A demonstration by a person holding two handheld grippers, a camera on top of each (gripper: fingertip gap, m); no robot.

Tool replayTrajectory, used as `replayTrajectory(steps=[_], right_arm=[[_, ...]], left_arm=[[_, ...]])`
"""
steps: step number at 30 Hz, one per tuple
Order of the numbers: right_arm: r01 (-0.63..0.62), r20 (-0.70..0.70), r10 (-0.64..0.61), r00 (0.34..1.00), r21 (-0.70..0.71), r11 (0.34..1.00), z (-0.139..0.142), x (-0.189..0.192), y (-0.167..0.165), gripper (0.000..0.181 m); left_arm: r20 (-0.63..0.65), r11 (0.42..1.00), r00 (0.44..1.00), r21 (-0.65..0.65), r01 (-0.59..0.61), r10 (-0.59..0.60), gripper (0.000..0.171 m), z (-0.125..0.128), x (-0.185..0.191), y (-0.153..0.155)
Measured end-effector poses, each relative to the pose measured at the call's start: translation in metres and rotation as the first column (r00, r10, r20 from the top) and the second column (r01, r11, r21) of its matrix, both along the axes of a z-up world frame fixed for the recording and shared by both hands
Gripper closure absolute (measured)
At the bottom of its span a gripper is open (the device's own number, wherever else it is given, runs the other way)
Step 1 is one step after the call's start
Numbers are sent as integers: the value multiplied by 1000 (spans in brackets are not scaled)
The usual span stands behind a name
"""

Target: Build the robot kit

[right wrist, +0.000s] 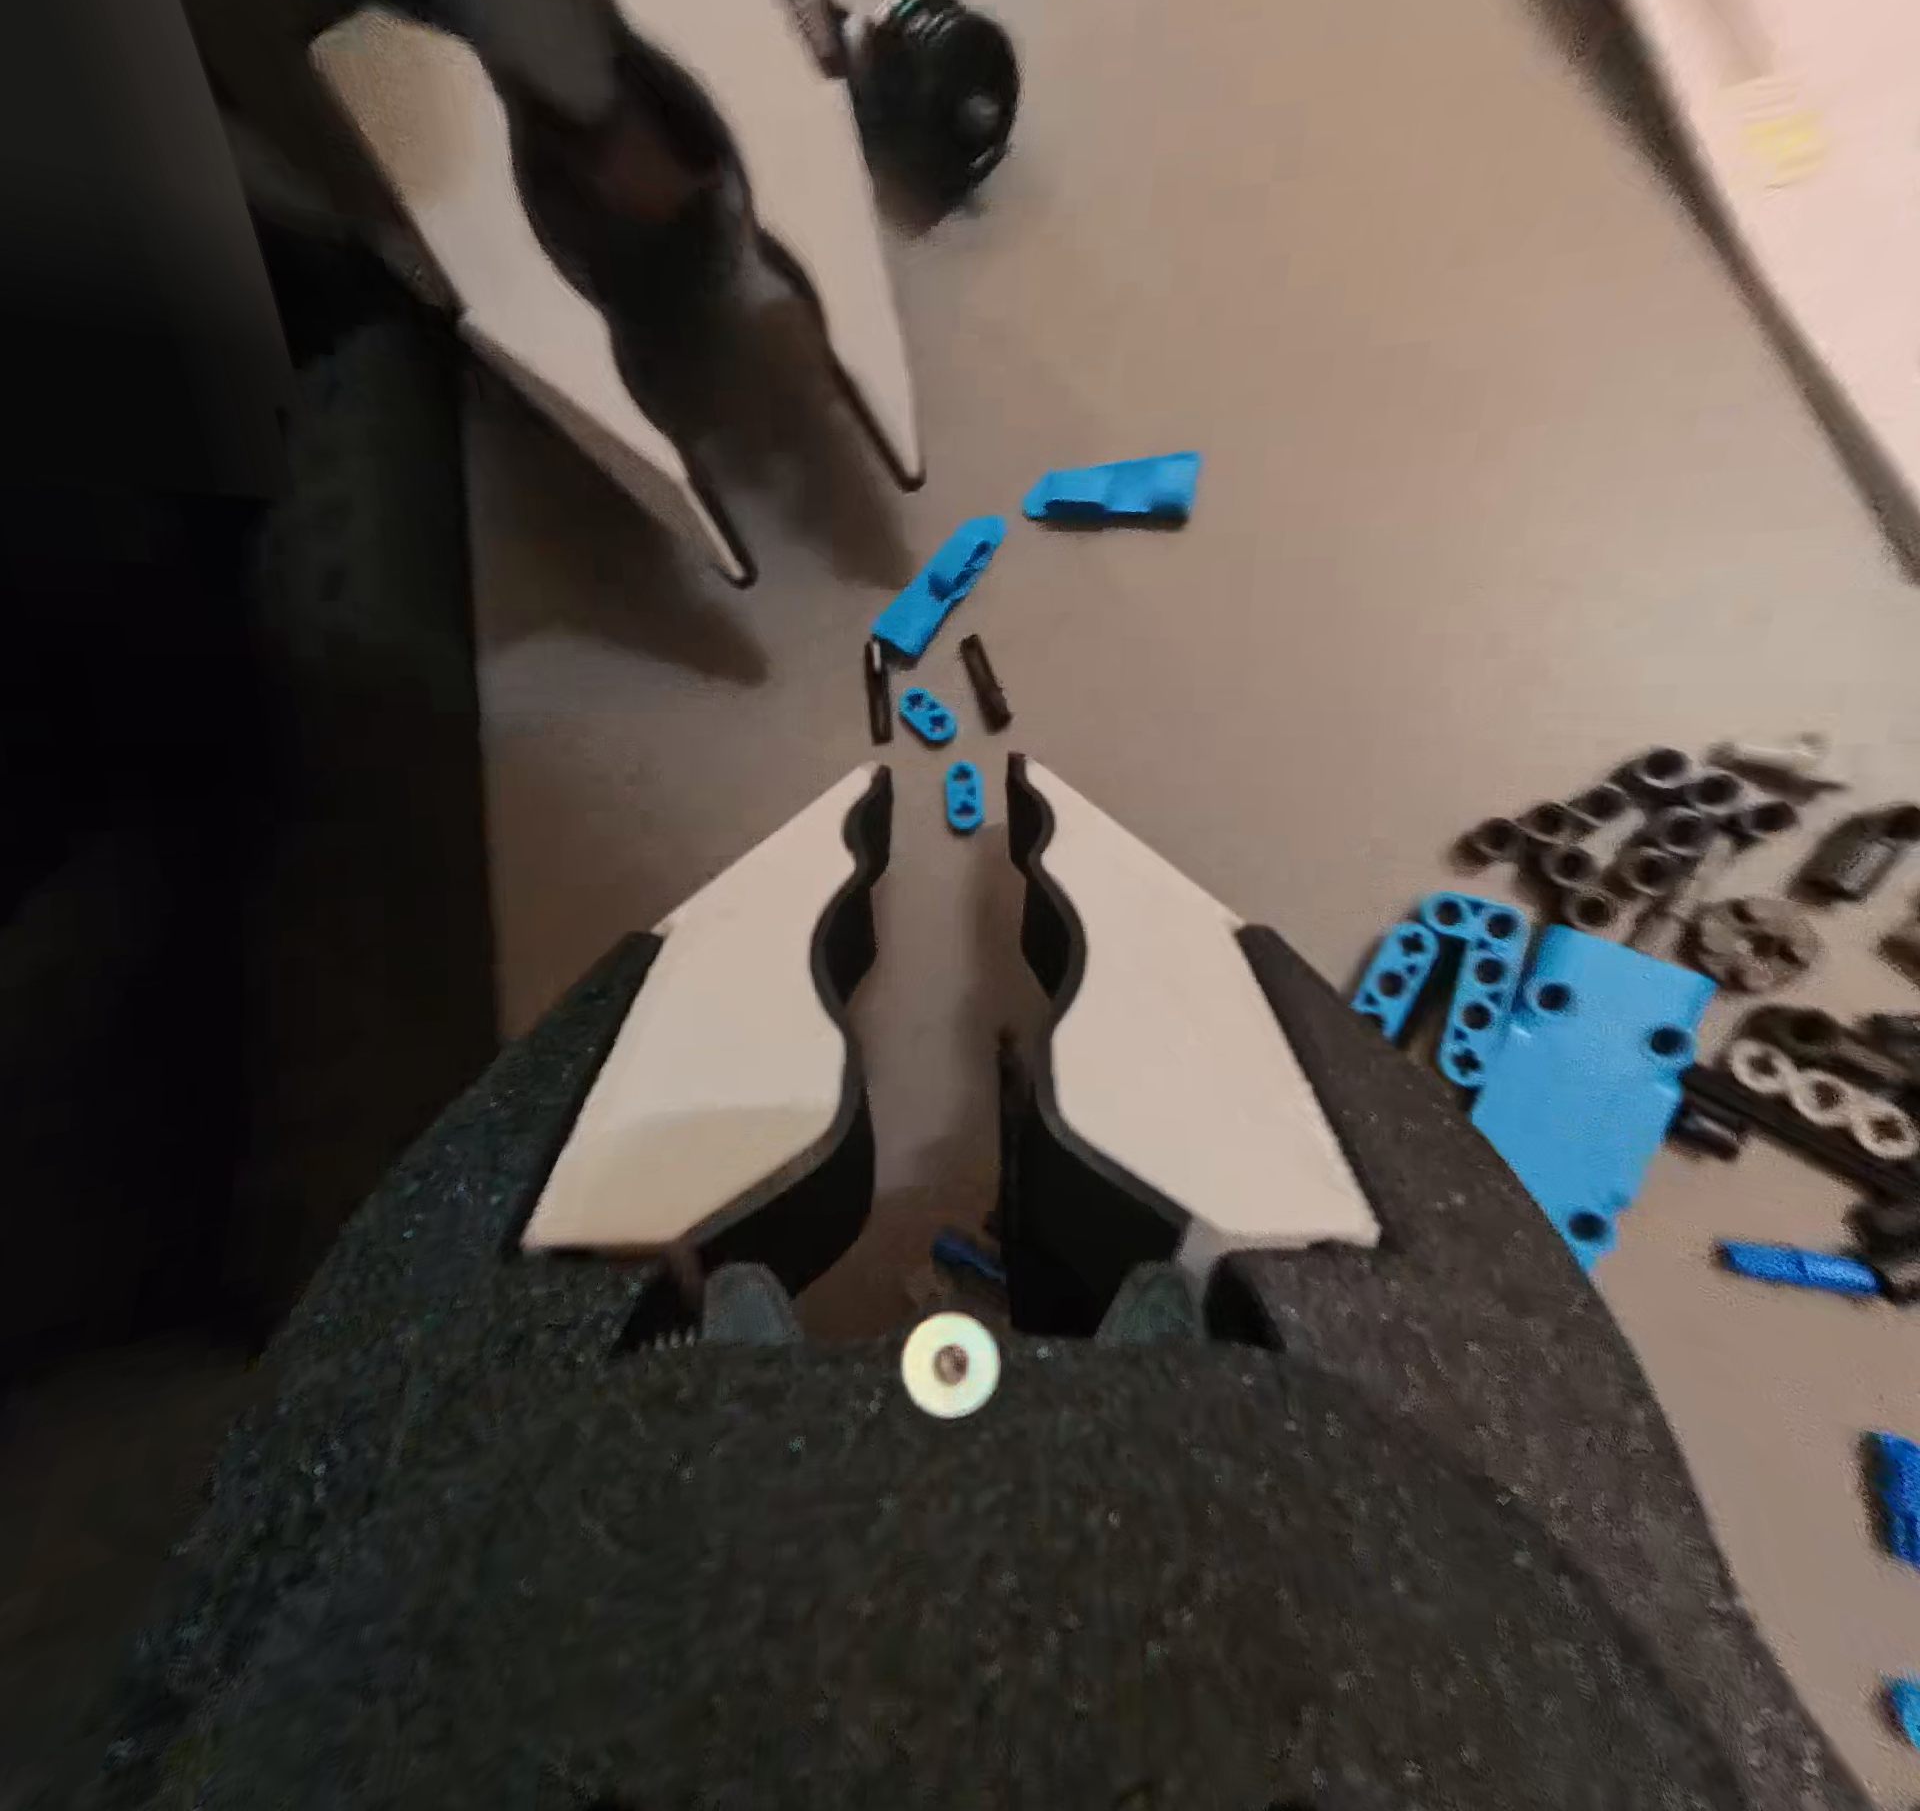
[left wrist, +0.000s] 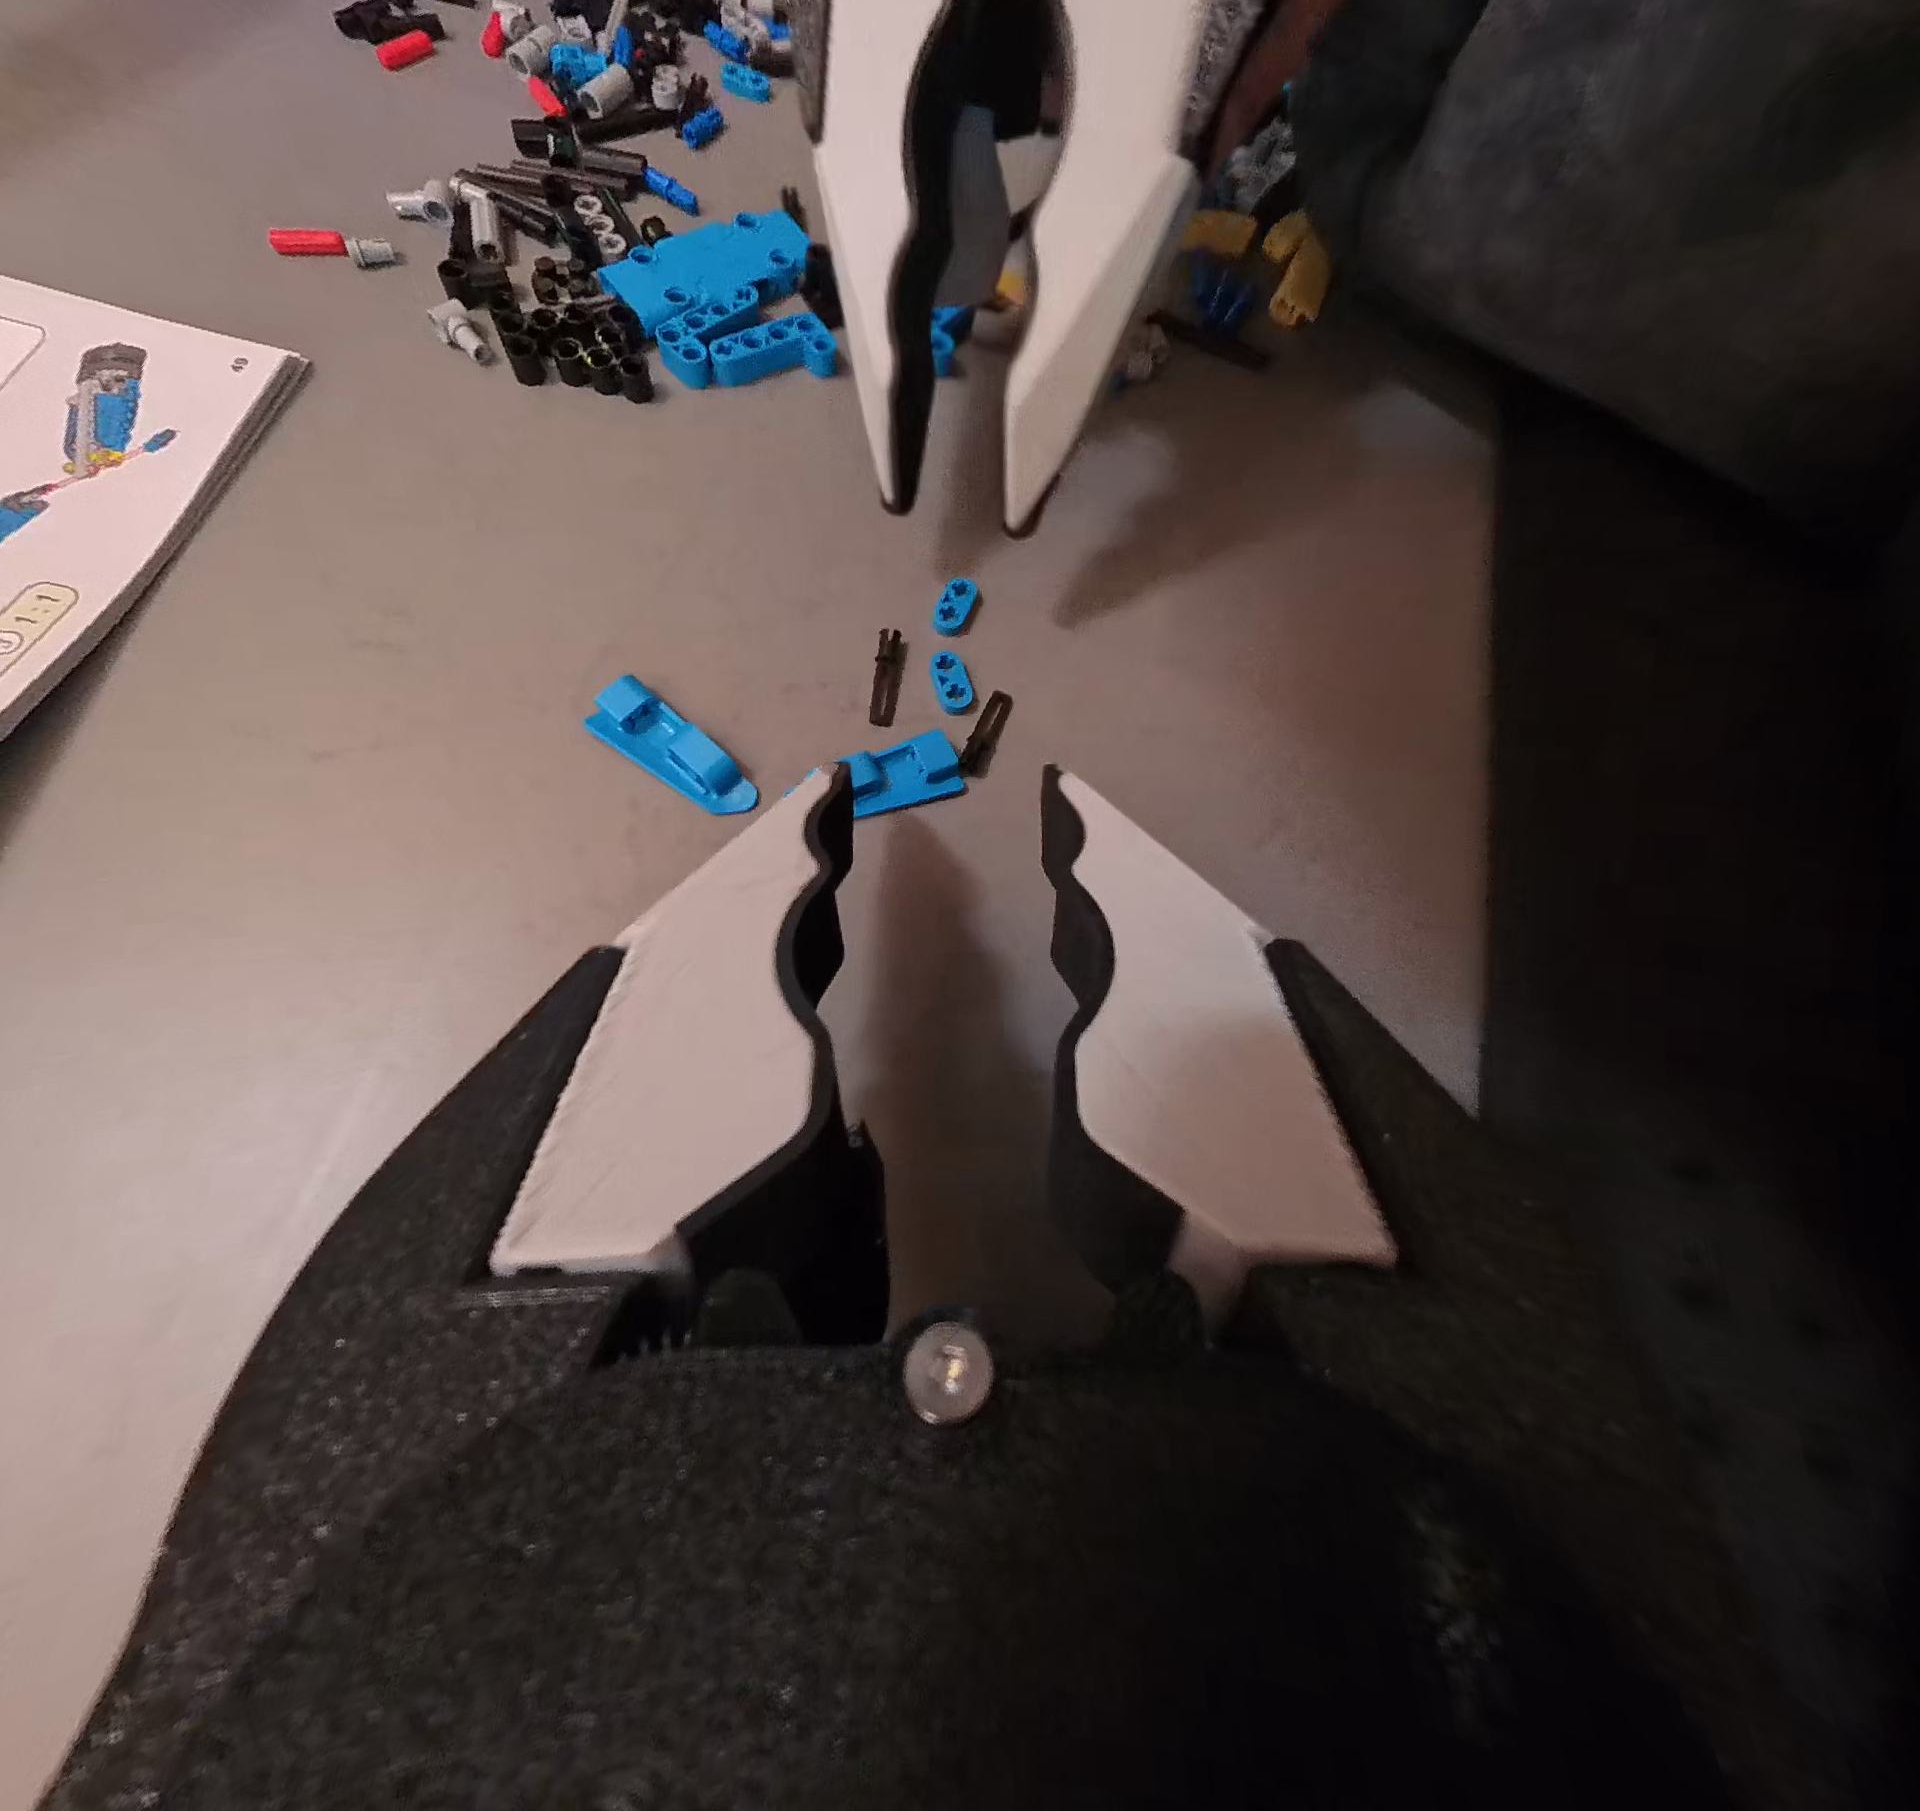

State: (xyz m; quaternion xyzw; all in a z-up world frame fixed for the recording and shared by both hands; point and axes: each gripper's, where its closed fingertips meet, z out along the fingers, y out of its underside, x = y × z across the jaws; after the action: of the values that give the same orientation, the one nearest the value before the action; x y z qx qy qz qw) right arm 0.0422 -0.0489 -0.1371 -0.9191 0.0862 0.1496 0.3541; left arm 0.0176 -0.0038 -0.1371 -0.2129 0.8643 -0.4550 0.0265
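Note:
On the grey table lie two small blue two-hole links point(left wrist: 956, 608) point(left wrist: 951, 675), two black pins point(left wrist: 886, 678) point(left wrist: 987, 733) and two blue wedge panels point(left wrist: 670, 743) point(left wrist: 904, 769). My left gripper point(left wrist: 943, 779) is open and empty, its left fingertip over the nearer wedge panel. My right gripper point(right wrist: 950, 772) is open and empty, with one blue link point(right wrist: 966, 797) on the table between its tips. The second link point(right wrist: 927, 714), the pins point(right wrist: 878, 691) point(right wrist: 987, 681) and the panels point(right wrist: 940, 587) point(right wrist: 1112, 488) lie just beyond. The grippers face each other across the parts, the right gripper point(left wrist: 961, 514) opposite the left point(right wrist: 826, 525).
A pile of black, grey, red and blue parts point(left wrist: 582, 151) with a large blue plate point(left wrist: 707, 270) lies at the far left. An open instruction booklet point(left wrist: 94, 473) lies at the left edge. Yellow parts point(left wrist: 1288, 265) sit by dark upholstery point(left wrist: 1662, 203). A black wheel point(right wrist: 940, 99) shows behind the left gripper. Between my left fingertips and the black wheel point(right wrist: 940, 99) there is roughly 9 cm.

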Motion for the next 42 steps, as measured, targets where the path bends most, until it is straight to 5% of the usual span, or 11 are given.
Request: replayTrajectory(steps=[9, 17, 23, 29, 39, 42], right_arm=[[-82, 171, 111, 979, -169, 982, -26, -4, 2, 168], [-74, 326, 127, 937, -171, 982, -18, 5, 12, 174], [-104, 662, 24, 749, 81, 991, 43, 15, 51, 174], [-169, 820, -63, 569, 191, 967, 79, 7, 65, 174], [-196, 822, -39, 568, 182, 964, 72, 4, 66, 174], [-209, 830, -24, 557, 168, 963, 71, 1, 68, 174]], left_arm=[[72, 998, 997, 66, -18, 13, 136, -7, 4, 0], [-149, 982, 985, -149, -114, 92, 136, 13, 12, -3], [-383, 876, 915, -390, -283, 125, 136, 40, 32, 12], [-388, 806, 921, -531, -261, 43, 146, 68, 29, 10], [-373, 778, 928, -579, -244, 13, 147, 78, 30, 14], [-383, 780, 923, -584, -224, -21, 167, 79, 25, 12]])
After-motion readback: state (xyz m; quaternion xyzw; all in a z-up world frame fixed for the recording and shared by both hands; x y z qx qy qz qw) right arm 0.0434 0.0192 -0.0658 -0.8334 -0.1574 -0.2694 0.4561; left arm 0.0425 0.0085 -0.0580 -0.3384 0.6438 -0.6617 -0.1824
